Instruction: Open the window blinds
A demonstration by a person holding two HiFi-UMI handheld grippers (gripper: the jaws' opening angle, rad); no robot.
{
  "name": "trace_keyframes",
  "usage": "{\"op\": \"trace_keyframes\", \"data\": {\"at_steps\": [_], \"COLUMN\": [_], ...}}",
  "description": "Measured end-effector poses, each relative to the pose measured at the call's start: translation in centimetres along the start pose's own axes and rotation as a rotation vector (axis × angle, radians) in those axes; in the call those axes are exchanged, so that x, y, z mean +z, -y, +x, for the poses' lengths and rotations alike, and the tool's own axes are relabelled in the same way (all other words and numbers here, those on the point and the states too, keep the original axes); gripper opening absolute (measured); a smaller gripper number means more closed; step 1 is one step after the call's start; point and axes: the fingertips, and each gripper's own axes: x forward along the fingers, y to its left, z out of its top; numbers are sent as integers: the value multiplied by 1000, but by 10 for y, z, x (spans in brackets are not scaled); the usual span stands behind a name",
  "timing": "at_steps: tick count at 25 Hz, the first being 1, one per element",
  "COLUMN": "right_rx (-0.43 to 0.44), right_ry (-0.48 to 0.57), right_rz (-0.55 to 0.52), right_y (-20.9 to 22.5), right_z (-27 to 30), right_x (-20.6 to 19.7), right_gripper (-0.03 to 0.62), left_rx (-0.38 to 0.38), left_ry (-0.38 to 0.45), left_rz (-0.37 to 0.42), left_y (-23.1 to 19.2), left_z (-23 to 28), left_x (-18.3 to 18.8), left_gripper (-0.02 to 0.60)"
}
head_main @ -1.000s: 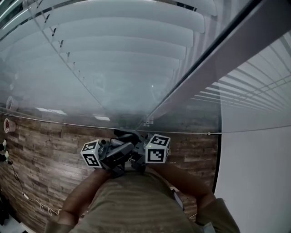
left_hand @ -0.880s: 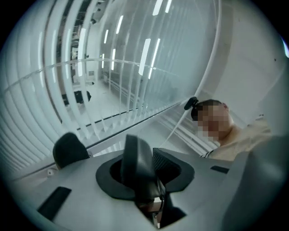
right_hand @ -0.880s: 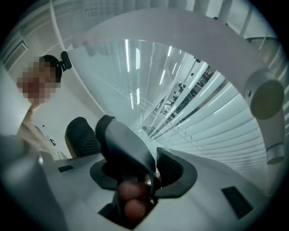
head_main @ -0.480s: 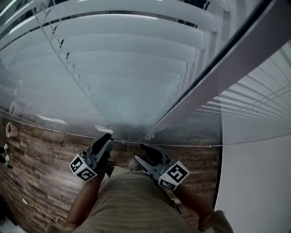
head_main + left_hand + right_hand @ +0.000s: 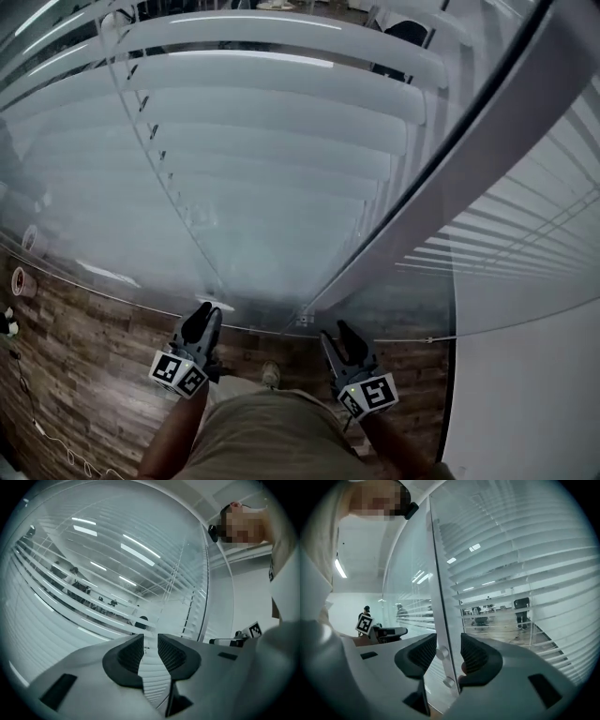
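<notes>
White horizontal blinds (image 5: 281,122) hang behind a glass wall, slats tilted apart, with a ladder cord (image 5: 159,159) running down them. In the head view my left gripper (image 5: 204,319) and right gripper (image 5: 337,336) are low by the person's body, apart, pointing at the foot of the glass. The left gripper (image 5: 150,645) is open with only slats (image 5: 93,592) seen through the gap. The right gripper (image 5: 448,649) is open; a white vertical glass-edge strip (image 5: 438,597) with round fittings shows in the gap, apart from the pads. Both pairs of jaws have just been closing a little, with nothing between them.
A grey mullion (image 5: 469,159) slants between this blind and a second blind (image 5: 525,216) at the right. Wood-pattern floor (image 5: 75,375) lies below, with a thin cable (image 5: 42,427) and a round roll (image 5: 19,281) at the left. A white wall (image 5: 525,394) stands right.
The two grippers were pressed together in front of the body; they have separated, rolled and dropped lower, left one to the left, right one to the right, now pointing at the glass.
</notes>
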Motion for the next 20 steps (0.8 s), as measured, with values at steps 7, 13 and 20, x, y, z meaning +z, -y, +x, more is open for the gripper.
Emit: {"op": "trace_keyframes", "data": {"at_steps": [7,13,20], "right_rx": [-131,-129,-100], "right_ry": [-51,-53,-42], "right_rz": [-10,13,51], "right_y": [24,21,12], "right_z": [-3,0,4], "right_x": [-32,-49,-50], "right_gripper": [167,167,167], "left_rx": [51,81,84], "left_ry": [-46,-51,-68], "left_rz": [52,50,56], "left_y": [-14,-32,-32], "left_z": [-4,-9,-9], "left_x": [-27,-41,-47], "left_gripper": [100,94,94]}}
